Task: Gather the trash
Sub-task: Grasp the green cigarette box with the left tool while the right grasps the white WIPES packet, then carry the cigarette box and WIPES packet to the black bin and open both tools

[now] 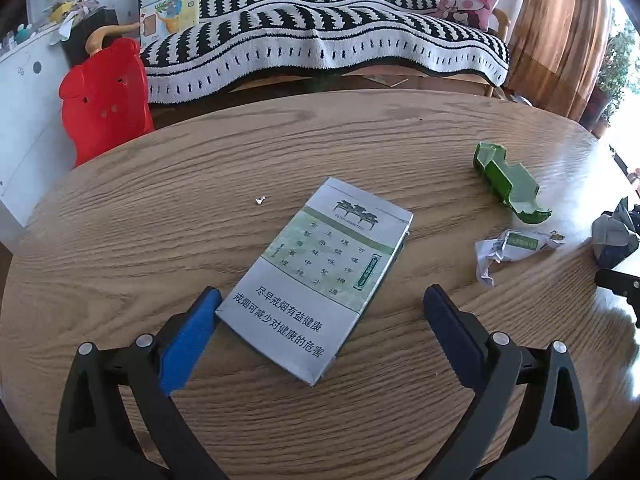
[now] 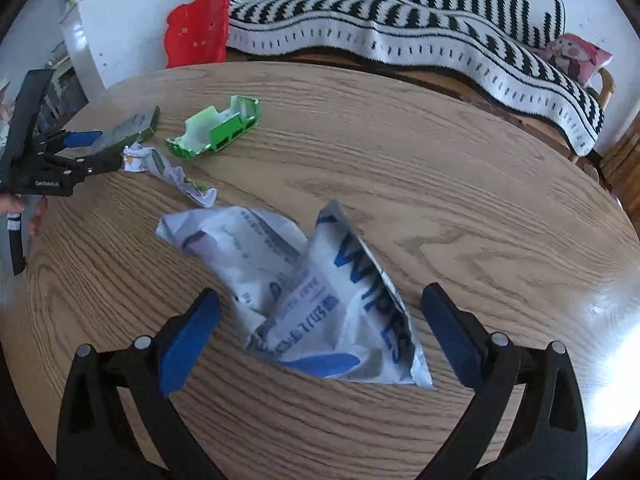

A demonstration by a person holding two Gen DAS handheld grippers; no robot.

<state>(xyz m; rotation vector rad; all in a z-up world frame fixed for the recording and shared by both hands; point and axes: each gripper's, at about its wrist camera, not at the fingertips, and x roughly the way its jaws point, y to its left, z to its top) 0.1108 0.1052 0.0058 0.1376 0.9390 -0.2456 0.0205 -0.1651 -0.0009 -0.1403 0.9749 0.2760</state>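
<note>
A grey-green cigarette pack (image 1: 320,276) lies flat on the round wooden table (image 1: 120,240), between the fingers of my left gripper (image 1: 322,292), which is open; the left pad sits at the pack's corner and the right pad stands apart from it. In the right wrist view a crumpled white-and-blue wipes packet (image 2: 320,300) lies between the fingers of my right gripper (image 2: 320,292), also open, with neither pad pressing on it. A green plastic shell (image 1: 508,184) and a crumpled white wrapper (image 1: 512,248) lie between the two. The left gripper (image 2: 110,148) also shows at the left of the right wrist view.
A tiny paper scrap (image 1: 261,200) lies left of the pack. Beyond the table stand a red plastic chair (image 1: 104,96), a sofa under a black-and-white striped blanket (image 1: 320,32), a white cabinet (image 2: 120,32) and a brown curtain (image 1: 560,40).
</note>
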